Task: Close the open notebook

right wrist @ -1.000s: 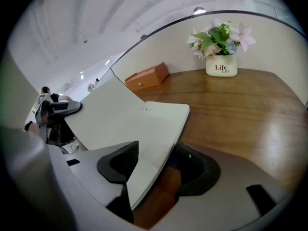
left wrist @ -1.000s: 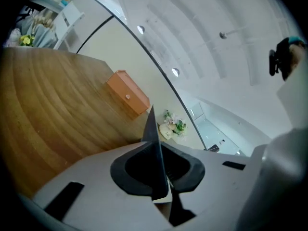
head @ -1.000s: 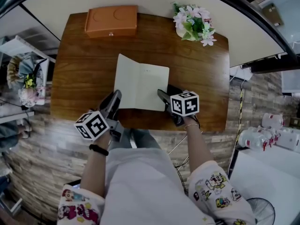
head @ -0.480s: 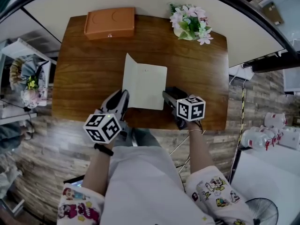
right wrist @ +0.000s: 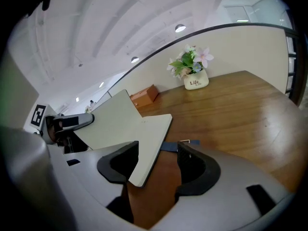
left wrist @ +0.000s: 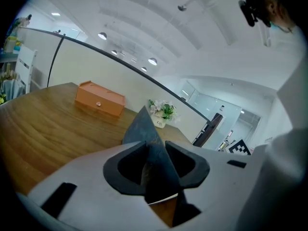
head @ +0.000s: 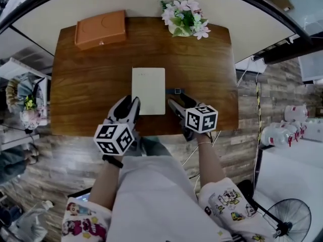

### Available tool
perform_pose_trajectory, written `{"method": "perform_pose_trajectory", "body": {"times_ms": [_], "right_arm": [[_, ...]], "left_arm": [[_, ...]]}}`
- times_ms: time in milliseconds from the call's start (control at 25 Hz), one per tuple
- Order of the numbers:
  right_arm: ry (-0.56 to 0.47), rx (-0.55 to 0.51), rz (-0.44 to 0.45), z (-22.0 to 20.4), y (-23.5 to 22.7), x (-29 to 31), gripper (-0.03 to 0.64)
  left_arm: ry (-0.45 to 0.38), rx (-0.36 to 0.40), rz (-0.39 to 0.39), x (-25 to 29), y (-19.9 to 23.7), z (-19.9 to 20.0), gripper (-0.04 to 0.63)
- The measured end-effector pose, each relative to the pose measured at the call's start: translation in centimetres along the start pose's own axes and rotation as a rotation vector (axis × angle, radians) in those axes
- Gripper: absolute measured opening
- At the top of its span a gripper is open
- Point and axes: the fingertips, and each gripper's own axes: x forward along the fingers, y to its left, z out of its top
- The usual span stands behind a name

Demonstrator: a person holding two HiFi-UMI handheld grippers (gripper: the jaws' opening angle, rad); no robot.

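The cream notebook (head: 149, 87) lies on the wooden table (head: 86, 84), and from above it shows only one page wide. Its dark left cover (left wrist: 144, 129) stands raised, with the cream inner face (right wrist: 108, 121) leaning over the right page (right wrist: 151, 138). My left gripper (head: 132, 103) is at the notebook's near left edge; its jaws are opening, with the cover loosely between them (left wrist: 155, 163). My right gripper (head: 177, 104) hovers open by the near right corner, which shows between its wide jaws (right wrist: 159, 166). A blue strap (right wrist: 174, 146) sticks out from under the notebook.
An orange box (head: 100, 29) sits at the table's far left corner, and a white pot of flowers (head: 184, 18) at the far right. The table's front edge runs just under both grippers. A wall closes off the far side.
The notebook lay open flat; its left cover has swung up and to the right over the other page. My left gripper followed it rightward. The right gripper rose slightly.
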Motion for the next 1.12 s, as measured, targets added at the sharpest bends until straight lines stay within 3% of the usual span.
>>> {"method": "perform_pose_trajectory", "body": {"times_ms": [560,1120], "right_arm": [[-0.073,0.071,-0.058,-2.3,-1.7,-4.6,0.247],[-0.098,0.111,-0.112,-4.6,-3.1,-7.4,0.246]], "left_arm": [[0.052,0.169,0.039,3.0,-3.7,-2.5,0.163],[0.154,0.417,0.101,5.6,-6.3,-6.4,0.198]]}}
